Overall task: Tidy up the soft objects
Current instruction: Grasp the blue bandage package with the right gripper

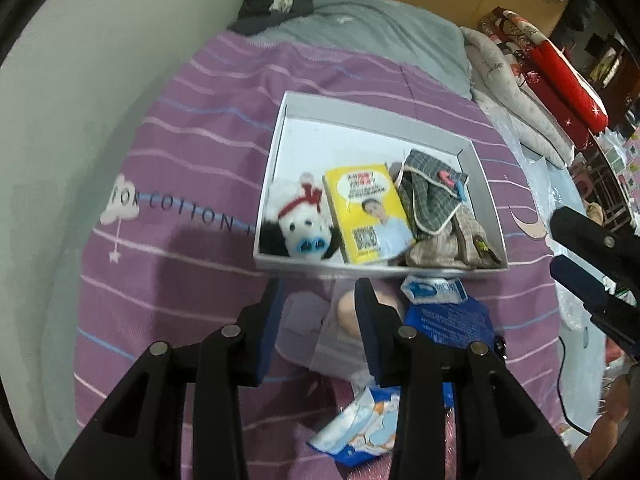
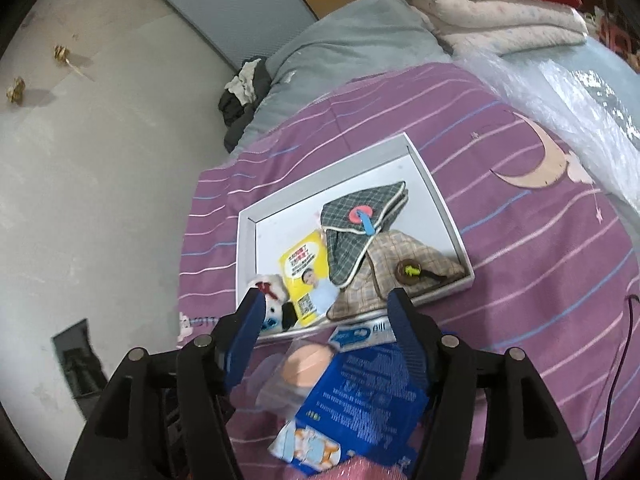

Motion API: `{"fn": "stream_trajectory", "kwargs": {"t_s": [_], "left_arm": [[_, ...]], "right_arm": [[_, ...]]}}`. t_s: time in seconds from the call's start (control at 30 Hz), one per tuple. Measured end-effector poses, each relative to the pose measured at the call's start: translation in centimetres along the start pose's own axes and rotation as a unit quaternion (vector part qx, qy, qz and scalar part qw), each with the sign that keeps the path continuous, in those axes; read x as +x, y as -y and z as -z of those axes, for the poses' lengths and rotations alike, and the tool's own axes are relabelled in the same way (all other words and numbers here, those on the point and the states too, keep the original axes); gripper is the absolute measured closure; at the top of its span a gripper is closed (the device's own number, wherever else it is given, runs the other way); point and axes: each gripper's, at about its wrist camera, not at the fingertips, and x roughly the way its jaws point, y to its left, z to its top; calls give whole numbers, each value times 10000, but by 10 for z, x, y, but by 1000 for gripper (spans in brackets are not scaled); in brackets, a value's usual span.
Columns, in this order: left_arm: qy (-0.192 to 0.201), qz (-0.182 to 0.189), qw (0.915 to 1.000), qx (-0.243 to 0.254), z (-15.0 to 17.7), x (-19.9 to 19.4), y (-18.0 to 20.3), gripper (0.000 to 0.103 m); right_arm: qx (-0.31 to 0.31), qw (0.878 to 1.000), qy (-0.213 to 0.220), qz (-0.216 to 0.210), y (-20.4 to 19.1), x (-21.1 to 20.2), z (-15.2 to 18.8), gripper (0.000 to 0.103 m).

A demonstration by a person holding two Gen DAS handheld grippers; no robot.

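1. On top of the bed we see a big purple blanket (image 1: 192, 148) with thin stripes, a moon and the words "FOR COTTON".
2. Behind the blanket lies a grey pillow (image 1: 372, 36), and next to it is a pile of folded quilts (image 2: 492, 8).
3. We see a white box (image 1: 276, 152) sitting in the middle of the blanket.
4. Inside the box, on the right side, a green checked pouch (image 2: 356, 228) lies partly on top of a tan checked pouch (image 2: 404, 256).
5. A yellow booklet (image 1: 368, 212) lies flat in the box, between the pouches and a fluffy toy dog (image 1: 300, 228). The dog is in the near left corner of the box.
6. Just outside the box, on the near side, a blue packet (image 2: 360, 392) lies on the blanket. Beside it is a clear bag with a peach round puff (image 2: 310, 362) in it.
7. A smaller pale blue pack (image 1: 360, 428) with pictures on it lies nearest to us.
8. Our left gripper (image 1: 320, 320) hangs over the clear bag. Its claw is wide apart and holds nothing.
9. Our right gripper (image 2: 326, 340) hangs over the puff and the blue packet. Its claw is wide apart too, and nothing is in it.
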Motion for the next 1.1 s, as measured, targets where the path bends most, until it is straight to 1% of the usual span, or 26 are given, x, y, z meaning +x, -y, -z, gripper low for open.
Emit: {"fn": "stream_trajectory", "kwargs": {"t_s": [0.07,0.13,0.2,0.23,0.3,0.37,0.5,0.6,0.67,0.73,0.8,0.87,0.9,0.93,1.0,1.07,1.1], "left_arm": [[-115,-53,9999,-83,0,0,-2,64],[-182,-75,9997,-129,0,-1,-2,64],[-253,-57,9996,-145,0,-1,0,64],[-266,-106,9995,-144,0,-2,1,63],[-203,-228,9995,-104,-1,-4,3,63],[-44,-328,9994,-26,-1,-9,6,62],[116,-423,9990,27,-5,-15,10,58],[264,-629,9977,51,-7,-20,13,57],[373,-648,9972,65,-7,-24,14,57],[412,-570,9975,33,-8,-25,13,56],[450,-504,9977,-29,-9,-26,11,55],[471,-588,9971,-103,-10,-25,8,55],[469,-630,9968,-119,-11,-23,7,55],[450,-657,9967,-128,-11,-21,6,55],[358,-705,9968,-136,-11,-18,4,55],[373,-755,9963,-167,-11,-20,1,55],[402,-765,9961,-171,-10,-22,0,55]], "right_arm": [[93,9999,-70,-29,4,-4,0,37],[165,9998,-130,7,10,-4,0,33],[198,9996,-202,66,15,0,1,32],[232,9992,-302,144,19,6,1,32],[233,9985,-439,249,23,17,2,32],[181,9972,-638,340,28,33,3,32],[135,9940,-964,503,35,62,7,32],[-35,9910,-1074,794,35,78,10,32],[-161,9891,-1152,903,32,88,13,32],[-285,9882,-1175,937,28,95,14,32],[-395,9884,-1171,879,23,100,16,32],[-528,9884,-1211,752,16,107,18,27],[-585,9878,-1241,737,14,111,19,23],[-663,9865,-1280,775,11,116,21,23],[-837,9816,-1378,1020,7,128,26,23],[-899,9777,-1435,1239,6,134,29,23],[-870,9780,-1431,1247,7,135,29,23]]}}
